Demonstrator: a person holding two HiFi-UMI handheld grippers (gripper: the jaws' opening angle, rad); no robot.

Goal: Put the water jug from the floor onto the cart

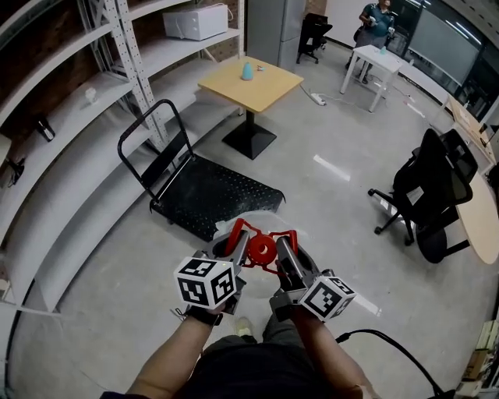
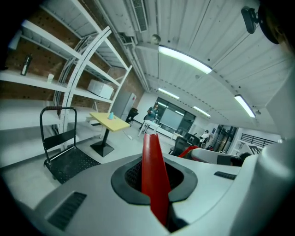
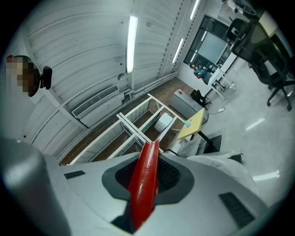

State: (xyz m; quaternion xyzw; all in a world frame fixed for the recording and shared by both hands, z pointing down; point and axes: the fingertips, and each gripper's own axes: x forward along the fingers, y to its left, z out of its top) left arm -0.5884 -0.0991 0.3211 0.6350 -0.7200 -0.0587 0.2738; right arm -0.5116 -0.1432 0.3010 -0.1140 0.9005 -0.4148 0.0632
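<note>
I carry the water jug by its red handle, low in the head view, just ahead of the person's knees. My left gripper is shut on the handle's left side and my right gripper on its right side. A red strip of the handle stands pinched between the jaws in the left gripper view, and another red strip in the right gripper view. The jug's pale body is mostly hidden under the grippers. The black platform cart with its upright push bar stands on the floor just beyond the jug.
Grey metal shelving runs along the left wall behind the cart. A yellow pedestal table stands past the cart. A black office chair is at the right. Far back are a white table and a person.
</note>
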